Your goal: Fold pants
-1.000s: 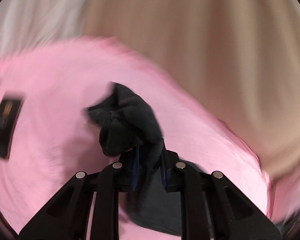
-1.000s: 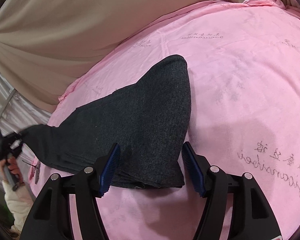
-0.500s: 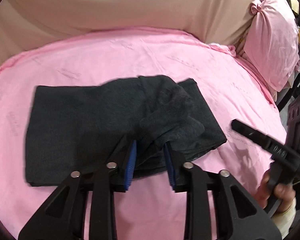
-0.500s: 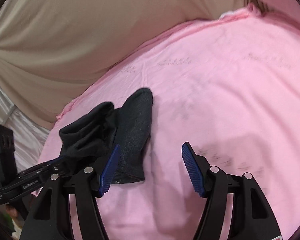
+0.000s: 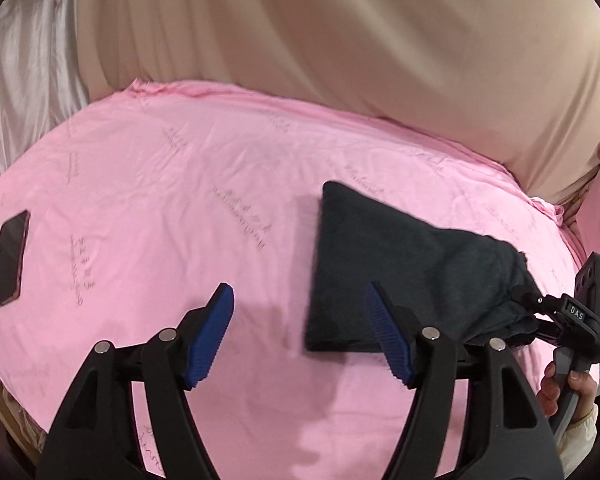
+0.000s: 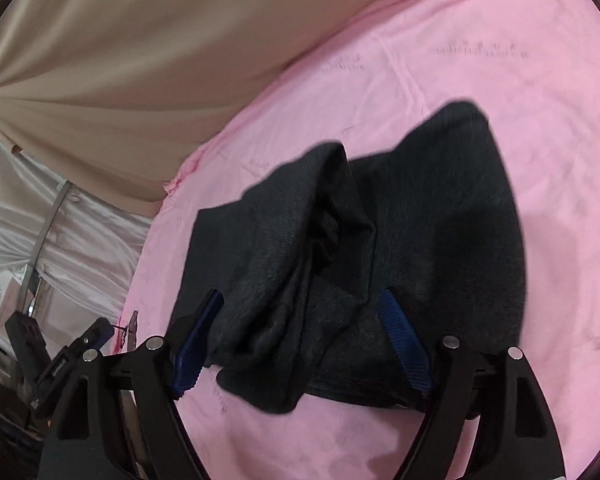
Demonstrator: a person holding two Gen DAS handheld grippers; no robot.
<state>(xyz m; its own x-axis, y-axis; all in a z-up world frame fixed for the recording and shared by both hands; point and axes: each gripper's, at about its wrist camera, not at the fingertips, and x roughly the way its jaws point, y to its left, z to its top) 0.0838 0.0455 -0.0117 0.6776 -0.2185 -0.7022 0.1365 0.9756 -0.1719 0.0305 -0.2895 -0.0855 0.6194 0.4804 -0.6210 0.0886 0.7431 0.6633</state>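
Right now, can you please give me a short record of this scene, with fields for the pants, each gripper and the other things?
surface: pink sheet, faint printed writing
pants: dark grey, folded, bunched at one end, lying on the sheet
left gripper: jaws opening, nothing between them
right gripper: jaws opening, pants between them
other: phone on the sheet, apart from the pants

The pants [image 5: 400,264] are dark charcoal, of a soft, slightly fuzzy knit. They lie folded into a compact bundle on pink bedding. In the left view one corner points away and the near edge lies flat. In the right view [image 6: 380,240] a loose fold bunches and creases on top, spilling over the near left edge.
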